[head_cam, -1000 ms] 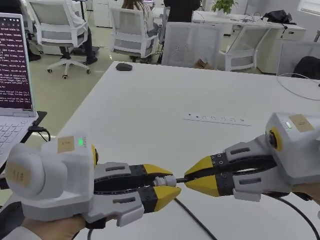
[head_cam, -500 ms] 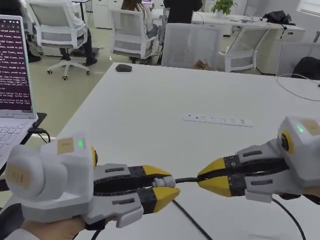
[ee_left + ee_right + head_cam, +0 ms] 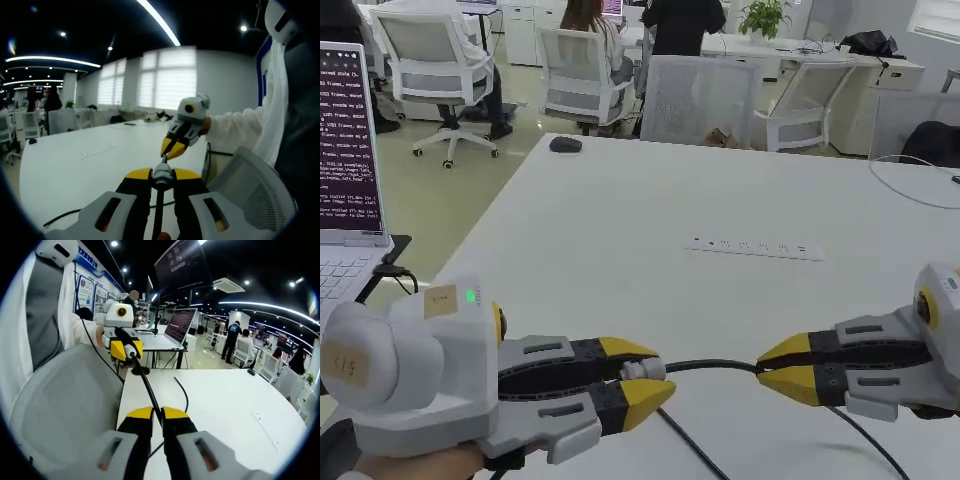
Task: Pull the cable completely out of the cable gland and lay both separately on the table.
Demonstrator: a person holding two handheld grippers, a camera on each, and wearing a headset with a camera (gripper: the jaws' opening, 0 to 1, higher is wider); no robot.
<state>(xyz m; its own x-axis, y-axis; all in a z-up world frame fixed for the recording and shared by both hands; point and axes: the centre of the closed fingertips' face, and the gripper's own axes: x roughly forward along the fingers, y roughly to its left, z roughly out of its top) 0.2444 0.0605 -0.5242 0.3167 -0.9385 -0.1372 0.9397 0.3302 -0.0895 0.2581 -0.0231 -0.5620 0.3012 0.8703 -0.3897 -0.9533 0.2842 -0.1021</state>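
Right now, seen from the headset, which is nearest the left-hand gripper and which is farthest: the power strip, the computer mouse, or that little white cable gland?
1. The cable gland: clamped between the jaws of the left gripper.
2. The power strip: middle of the table, ahead and to the right.
3. The computer mouse: near the table's far edge, ahead and slightly left.

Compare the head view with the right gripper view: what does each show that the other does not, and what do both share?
The head view adds the green light on the left gripper and a side look at the right gripper. The right gripper view adds the person's white sleeve and a grey chair back. Both show the cable running from the cable gland in the left jaws to the right jaws, plus the laptop.
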